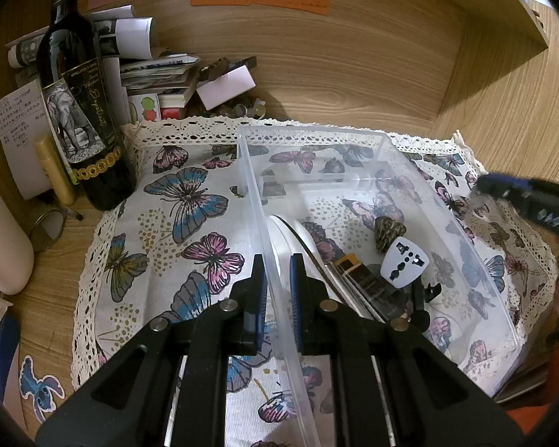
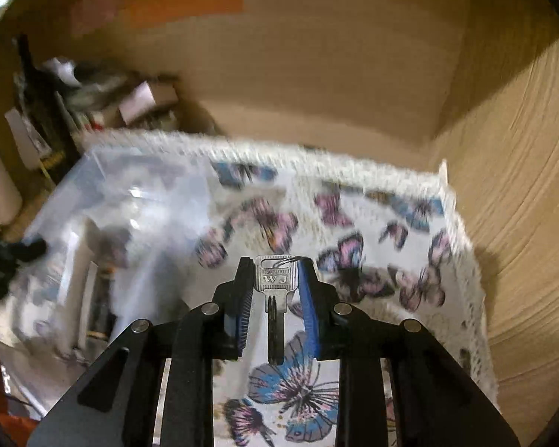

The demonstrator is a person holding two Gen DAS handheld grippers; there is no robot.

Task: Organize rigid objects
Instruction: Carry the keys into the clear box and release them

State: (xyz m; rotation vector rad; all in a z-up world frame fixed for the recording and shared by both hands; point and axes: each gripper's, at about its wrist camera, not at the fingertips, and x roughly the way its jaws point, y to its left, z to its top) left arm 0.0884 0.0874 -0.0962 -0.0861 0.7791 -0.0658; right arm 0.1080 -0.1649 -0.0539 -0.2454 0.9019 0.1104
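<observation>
The right gripper [image 2: 274, 290] is clamped on a silver key [image 2: 274, 298] above the butterfly cloth [image 2: 372, 223]. The left gripper [image 1: 277, 298] straddles the clear plastic bin's [image 1: 466, 246] left wall, fingers slightly apart; whether they pinch it is unclear.

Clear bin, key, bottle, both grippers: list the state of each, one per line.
Clear bin: upright, no lid, holds a plug adapter and other items.
Key: clamped by its head, blade pointing back toward the camera.
Wine bottle: standing upright.
Left gripper: jaws straddling the bin's wall.
Right gripper: shut on the key.
</observation>
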